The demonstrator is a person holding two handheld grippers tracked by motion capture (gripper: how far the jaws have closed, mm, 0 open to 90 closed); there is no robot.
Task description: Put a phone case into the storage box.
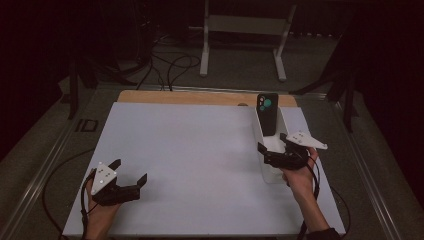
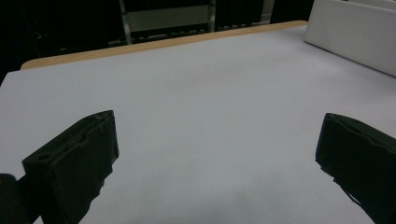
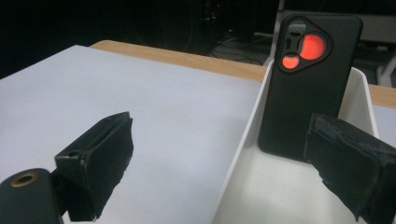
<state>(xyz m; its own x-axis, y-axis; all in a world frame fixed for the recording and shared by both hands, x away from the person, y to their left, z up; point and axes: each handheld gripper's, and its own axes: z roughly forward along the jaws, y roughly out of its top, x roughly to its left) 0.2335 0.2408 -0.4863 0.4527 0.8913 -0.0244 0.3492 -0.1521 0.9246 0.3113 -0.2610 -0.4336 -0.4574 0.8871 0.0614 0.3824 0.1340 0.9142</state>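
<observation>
Jaws of the right gripper (image 1: pixel 272 148) stood apart, gripping nothing; in the right gripper view one jaw hung over the white sheet and the other inside the white bin (image 3: pixel 243 140), straddling its near left wall. The phone (image 3: pixel 306 79), black case with its camera bump uppermost, stood upright in the bin, leaning toward the far end, just beyond the right jaw and not touched by it. In the high view the phone (image 1: pixel 267 114) rose above the bin's (image 1: pixel 272 172) rim at the table's right side, near the far wooden edge (image 1: pixel 200 97). Left gripper (image 1: pixel 131 172) rested at the near left of the white sheet (image 1: pixel 200 150), well apart from the bin, jaws spread wide with bare sheet between them. A hand held each gripper.
</observation>
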